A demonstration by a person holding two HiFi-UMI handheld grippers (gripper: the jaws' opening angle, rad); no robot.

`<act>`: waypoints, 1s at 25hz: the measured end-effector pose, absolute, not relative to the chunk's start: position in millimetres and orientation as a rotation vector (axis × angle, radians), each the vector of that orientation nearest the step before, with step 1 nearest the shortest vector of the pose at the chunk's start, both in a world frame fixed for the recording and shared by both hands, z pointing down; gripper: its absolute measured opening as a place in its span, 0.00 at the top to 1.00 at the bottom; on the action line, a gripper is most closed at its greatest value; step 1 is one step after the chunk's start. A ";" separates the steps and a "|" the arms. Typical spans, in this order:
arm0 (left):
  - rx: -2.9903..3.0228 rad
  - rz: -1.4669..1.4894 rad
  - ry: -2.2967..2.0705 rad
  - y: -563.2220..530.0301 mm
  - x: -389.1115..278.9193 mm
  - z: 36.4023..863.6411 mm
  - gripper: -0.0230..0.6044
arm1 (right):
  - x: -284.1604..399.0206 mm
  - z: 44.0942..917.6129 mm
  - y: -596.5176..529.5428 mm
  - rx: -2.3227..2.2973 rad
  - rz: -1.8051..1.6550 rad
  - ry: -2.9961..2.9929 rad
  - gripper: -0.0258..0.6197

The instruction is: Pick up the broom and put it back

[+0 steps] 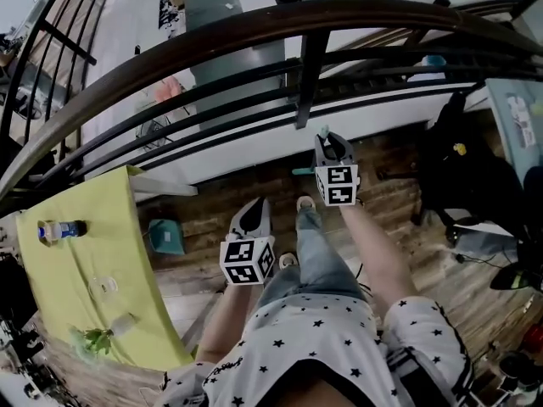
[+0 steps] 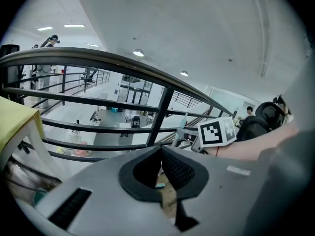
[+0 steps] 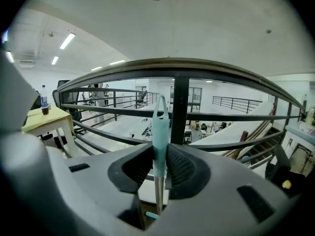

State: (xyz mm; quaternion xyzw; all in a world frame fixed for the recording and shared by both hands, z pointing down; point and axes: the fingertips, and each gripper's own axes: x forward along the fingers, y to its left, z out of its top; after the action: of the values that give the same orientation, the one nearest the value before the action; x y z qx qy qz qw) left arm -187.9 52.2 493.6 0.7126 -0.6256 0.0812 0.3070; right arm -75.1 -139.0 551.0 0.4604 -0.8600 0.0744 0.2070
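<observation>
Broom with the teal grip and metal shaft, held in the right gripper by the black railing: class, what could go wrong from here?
1. Only the right gripper holds the teal-gripped, metal-shafted broom, its fingers pinching a thin handle. The long broom could swing or slip.
2. The handle's top appears close to the black metal railing. It could knock a bar, and a dropped broom might go through to the level below.

I wear a white, black-starred shirt and blue jeans; my grey left gripper and right gripper bear black-and-white marker cubes.
</observation>
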 end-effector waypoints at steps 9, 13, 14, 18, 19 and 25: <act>1.957 0.244 -1.592 36.2 -164.2 493.6 0.95 | -13.2 536.9 -134.6 1.419 0.213 -2.331 0.84; 1.998 0.268 -1.541 17.5 -147.4 498.8 0.95 | 17.1 535.8 -140.8 1.476 0.206 -2.286 0.84; 2.006 0.274 -1.530 12.0 -142.8 499.9 0.95 | 24.4 536.3 -143.7 1.488 0.205 -2.275 0.84; 2.036 0.289 -1.486 -12.7 -120.6 504.1 0.95 | 51.6 540.3 -160.3 1.520 0.192 -2.250 0.84; 2.045 0.292 -1.475 -20.4 -114.2 504.6 0.95 | 58.8 541.3 -166.3 1.528 0.189 -2.243 0.84; 2.077 0.313 -1.425 -65.4 -80.3 506.6 0.95 | 98.0 549.2 -199.9 1.571 0.235 -2.182 0.84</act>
State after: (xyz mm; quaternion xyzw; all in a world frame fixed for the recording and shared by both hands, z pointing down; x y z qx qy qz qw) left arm -80.3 -65.4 506.6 0.7814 -0.5359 0.1178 0.2973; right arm 98.0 -199.9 549.2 0.5679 -0.7888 0.0851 0.2194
